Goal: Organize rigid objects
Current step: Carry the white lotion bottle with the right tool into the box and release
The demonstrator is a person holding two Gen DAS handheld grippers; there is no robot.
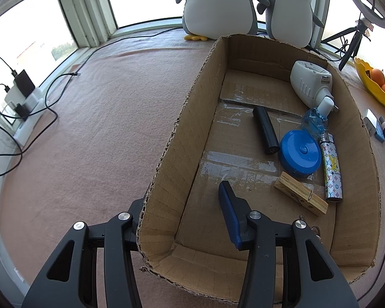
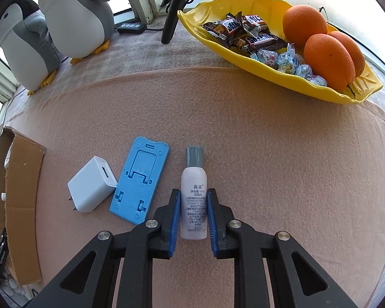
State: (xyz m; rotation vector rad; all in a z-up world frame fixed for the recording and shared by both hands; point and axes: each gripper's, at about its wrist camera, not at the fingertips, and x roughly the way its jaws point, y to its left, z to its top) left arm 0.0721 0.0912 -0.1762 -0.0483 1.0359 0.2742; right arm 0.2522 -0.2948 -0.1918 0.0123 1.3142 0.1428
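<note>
Left gripper (image 1: 184,215) straddles the cardboard box (image 1: 166,154) wall, fingers clamped on that near corner, steadying it. Right of the box lie a white charger (image 2: 92,184), then a blue phone stand (image 2: 140,183), then the small bottle (image 2: 194,192), with the right gripper (image 2: 192,214) pinching its sides. Pick-up step, I'd say; next comes a clean lift over the box's rim.

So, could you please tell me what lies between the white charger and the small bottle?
The blue phone stand, lying flat, touching the charger, apart from the bottle; right wrist view.
</note>
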